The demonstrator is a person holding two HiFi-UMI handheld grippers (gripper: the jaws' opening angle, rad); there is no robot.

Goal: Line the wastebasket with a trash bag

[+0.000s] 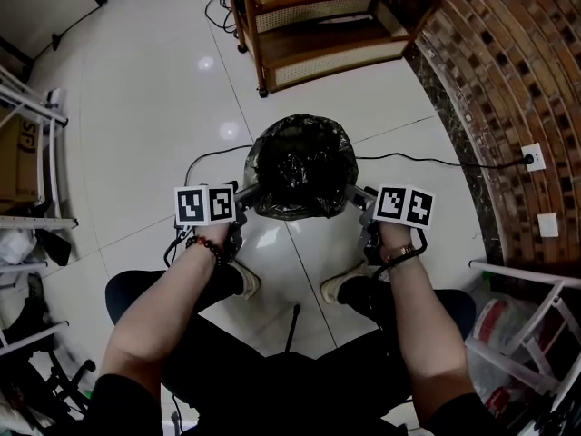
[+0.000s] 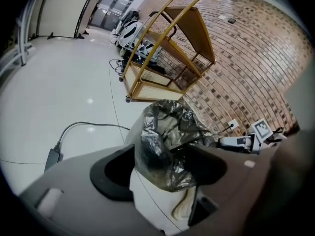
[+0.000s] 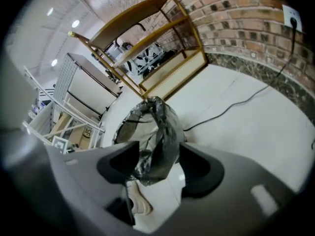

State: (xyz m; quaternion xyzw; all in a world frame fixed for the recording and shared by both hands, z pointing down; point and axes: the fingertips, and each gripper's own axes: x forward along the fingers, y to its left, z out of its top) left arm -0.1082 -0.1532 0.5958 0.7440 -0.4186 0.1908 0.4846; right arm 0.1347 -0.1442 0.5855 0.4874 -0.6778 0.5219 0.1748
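The wastebasket (image 1: 272,234) stands on the floor between my feet, with a black trash bag (image 1: 302,166) in it and the bag's edge folded over the rim. My left gripper (image 1: 246,195) is at the rim's left side and my right gripper (image 1: 355,195) at its right side. In the left gripper view the jaws of the left gripper (image 2: 165,163) stand wide, with the bag's folded edge (image 2: 160,146) and the white bin wall (image 2: 152,203) between them, unpinched. In the right gripper view the right gripper (image 3: 155,163) is open too, around the bag's edge (image 3: 160,136).
A wooden shelf cart on castors (image 1: 318,25) stands just beyond the bin. A curved brick wall (image 1: 508,80) with an outlet (image 1: 533,157) is at the right, and a black cable (image 1: 427,162) runs from it across the floor. Metal racks (image 1: 32,153) line the left. My shoes (image 1: 340,287) sit near the bin.
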